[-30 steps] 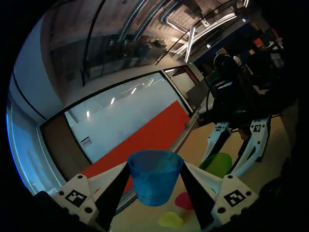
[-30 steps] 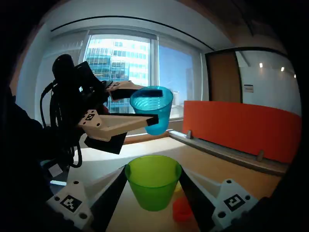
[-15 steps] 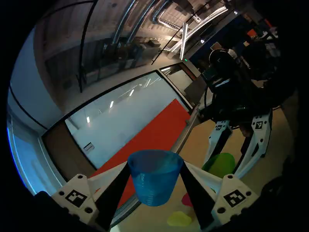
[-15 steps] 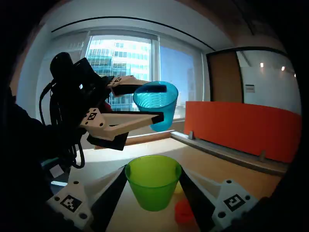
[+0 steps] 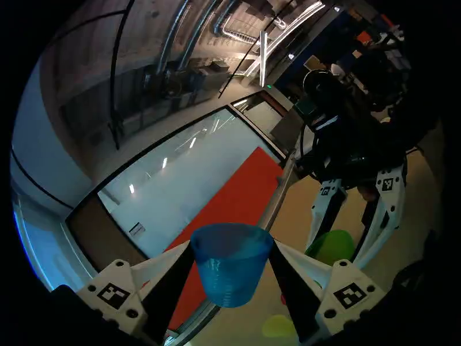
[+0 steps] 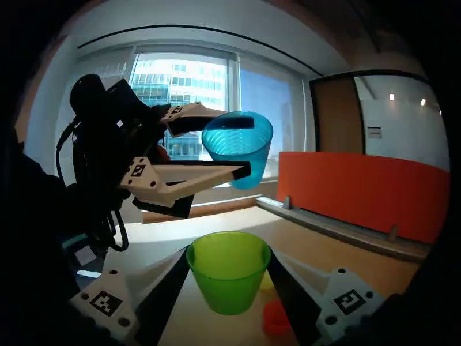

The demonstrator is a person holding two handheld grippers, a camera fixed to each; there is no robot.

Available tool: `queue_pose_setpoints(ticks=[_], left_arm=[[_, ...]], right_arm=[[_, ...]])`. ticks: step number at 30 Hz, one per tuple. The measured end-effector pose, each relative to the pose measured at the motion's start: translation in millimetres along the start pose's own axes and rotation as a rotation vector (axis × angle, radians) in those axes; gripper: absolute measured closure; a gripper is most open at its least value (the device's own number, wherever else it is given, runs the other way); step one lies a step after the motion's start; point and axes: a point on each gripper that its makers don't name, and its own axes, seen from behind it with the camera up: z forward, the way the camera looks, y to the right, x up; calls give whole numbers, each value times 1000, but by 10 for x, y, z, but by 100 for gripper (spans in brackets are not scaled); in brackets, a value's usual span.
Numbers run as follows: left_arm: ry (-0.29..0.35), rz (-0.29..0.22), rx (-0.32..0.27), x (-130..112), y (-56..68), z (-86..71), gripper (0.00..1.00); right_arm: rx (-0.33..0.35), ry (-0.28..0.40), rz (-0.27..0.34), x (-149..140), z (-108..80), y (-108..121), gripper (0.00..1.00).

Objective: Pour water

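Right gripper view, L to R: left gripper (image 6: 242, 147) reaches in from the left, in front of the window (image 6: 178, 86). Its two fingers pinch the blue cup (image 6: 237, 144), one on each side of the wall. Blue cup is tilted off upright and hangs above and a bit ahead of the right gripper (image 6: 229, 254), apart from the green cup (image 6: 229, 279). Right gripper's fingers are clamped on the green cup from both sides; that cup is upright, mouth up, right between the fingertips. Can't tell whether either cup has water in it. Just past the right fingertip, low on the table (image 6: 322, 236): a small yellow thing (image 6: 266, 281) and a red-orange one (image 6: 275, 323), both partly hidden by the cup and finger. Orange partition (image 6: 369, 184) runs along the table's far edge, ahead-right of the gripper. Left gripper view: blue cup sits between its own fingertips, both pressed on it. The right gripper with the green cup is ahead and to the right, lower than the blue cup.
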Motion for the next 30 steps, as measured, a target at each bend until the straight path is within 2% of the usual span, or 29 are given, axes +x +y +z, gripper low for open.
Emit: queue_pose_setpoints(ticks=[30], left_arm=[[3, 128, 9, 51, -30, 105, 14]], right_arm=[[-7, 7, 6, 0, -16, 80, 8]])
